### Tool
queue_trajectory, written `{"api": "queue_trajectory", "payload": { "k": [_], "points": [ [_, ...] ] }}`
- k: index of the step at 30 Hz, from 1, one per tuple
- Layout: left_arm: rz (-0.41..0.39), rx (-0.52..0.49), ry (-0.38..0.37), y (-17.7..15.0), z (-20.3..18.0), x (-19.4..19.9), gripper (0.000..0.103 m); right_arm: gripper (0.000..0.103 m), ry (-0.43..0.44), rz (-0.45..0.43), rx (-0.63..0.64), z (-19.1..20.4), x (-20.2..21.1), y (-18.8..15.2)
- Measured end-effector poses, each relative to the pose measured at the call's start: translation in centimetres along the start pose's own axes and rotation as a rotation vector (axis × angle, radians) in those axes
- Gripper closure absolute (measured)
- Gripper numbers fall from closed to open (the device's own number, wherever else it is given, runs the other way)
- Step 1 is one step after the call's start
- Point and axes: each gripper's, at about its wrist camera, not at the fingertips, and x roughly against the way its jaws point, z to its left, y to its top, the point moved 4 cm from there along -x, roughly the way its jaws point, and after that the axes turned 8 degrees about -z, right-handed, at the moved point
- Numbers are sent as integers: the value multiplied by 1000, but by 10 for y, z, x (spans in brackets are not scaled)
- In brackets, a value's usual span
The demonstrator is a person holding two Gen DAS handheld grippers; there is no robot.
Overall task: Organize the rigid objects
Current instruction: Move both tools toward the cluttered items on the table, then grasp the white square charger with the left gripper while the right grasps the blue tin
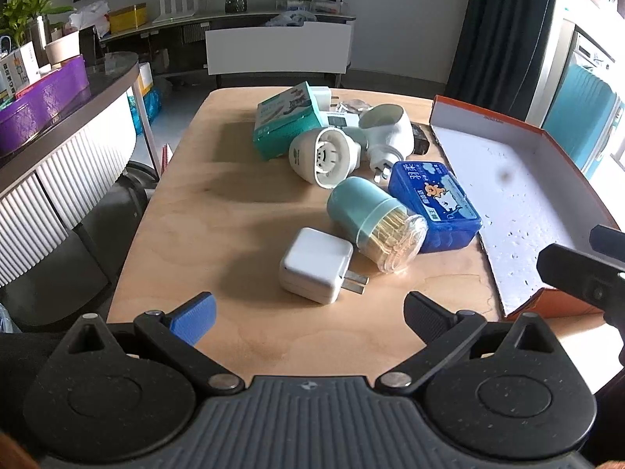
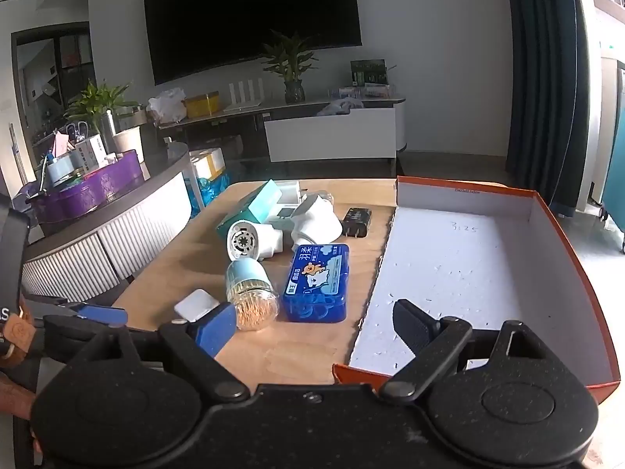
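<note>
A pile of small items lies on the wooden table [image 1: 203,203]: a white charger plug [image 1: 316,264], a teal toothpick jar [image 1: 375,222] on its side, a blue plastic case [image 1: 433,205], two white plug-in devices [image 1: 324,156] [image 1: 386,127], a teal carton [image 1: 287,119] and a black adapter [image 2: 357,221]. An orange box lid [image 1: 527,195] with a white inside lies to the right, empty. My left gripper [image 1: 308,318] is open just in front of the white charger. My right gripper [image 2: 314,326] is open over the box's near left edge [image 2: 363,336], holding nothing.
The table's left and near edges drop to the floor. A curved counter [image 1: 58,148] with a purple tin [image 1: 39,105] stands to the left. A white bench [image 1: 277,49] and a TV shelf stand behind the table. A dark curtain [image 1: 508,27] hangs at the back right.
</note>
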Motion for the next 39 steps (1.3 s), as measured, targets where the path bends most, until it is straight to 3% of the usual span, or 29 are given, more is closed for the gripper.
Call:
{"api": "queue_trajectory", "payload": {
  "k": [24, 39],
  "points": [
    [31, 0, -26, -2, 11, -29, 0, 1, -10, 56, -26, -2, -24, -8],
    [35, -49, -38, 0, 8, -44, 0, 1, -3, 43, -79, -8, -35, -7]
  ]
}}
